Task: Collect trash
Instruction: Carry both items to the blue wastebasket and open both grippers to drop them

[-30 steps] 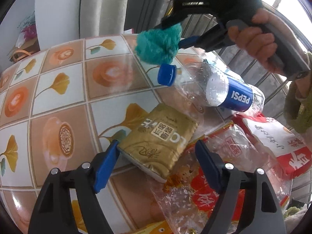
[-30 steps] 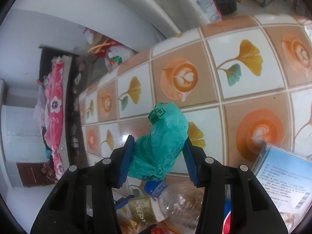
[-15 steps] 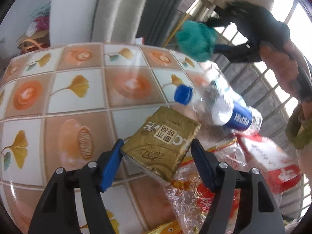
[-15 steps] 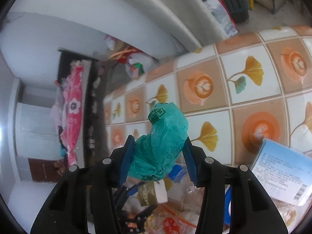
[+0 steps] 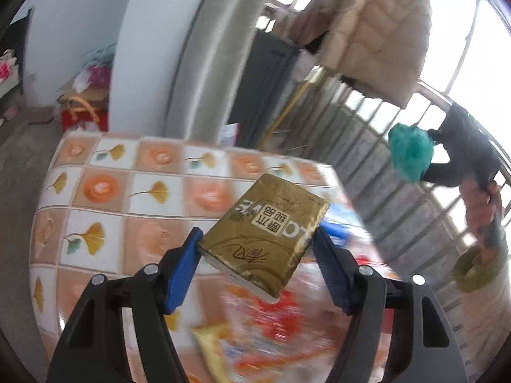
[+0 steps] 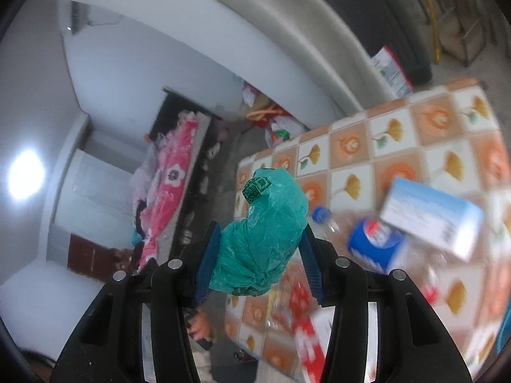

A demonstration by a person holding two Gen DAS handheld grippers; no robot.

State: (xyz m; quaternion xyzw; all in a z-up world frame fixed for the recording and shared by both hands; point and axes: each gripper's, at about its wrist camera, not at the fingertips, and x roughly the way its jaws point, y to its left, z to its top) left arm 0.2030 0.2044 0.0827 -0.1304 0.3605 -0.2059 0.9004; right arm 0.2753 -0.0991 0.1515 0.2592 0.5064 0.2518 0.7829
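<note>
Both tools held trash clear above the worktop (image 5: 95,166): left tool (image 5: 258,252) clamped the gold packet (image 5: 265,233) crosswise, right tool (image 6: 260,255) the green bag (image 6: 265,236).

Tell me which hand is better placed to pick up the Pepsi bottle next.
Neither yet: the left tongs grip the gold pack and the right tongs grip the green bag. Once emptied, probably the right, since its view shows the Pepsi bottle close by.

A gold packet (image 5: 265,233), a teal plastic bag (image 6: 262,239), and an orange-and-white tablecloth (image 5: 105,191) patterned with ginkgo leaves.
</note>
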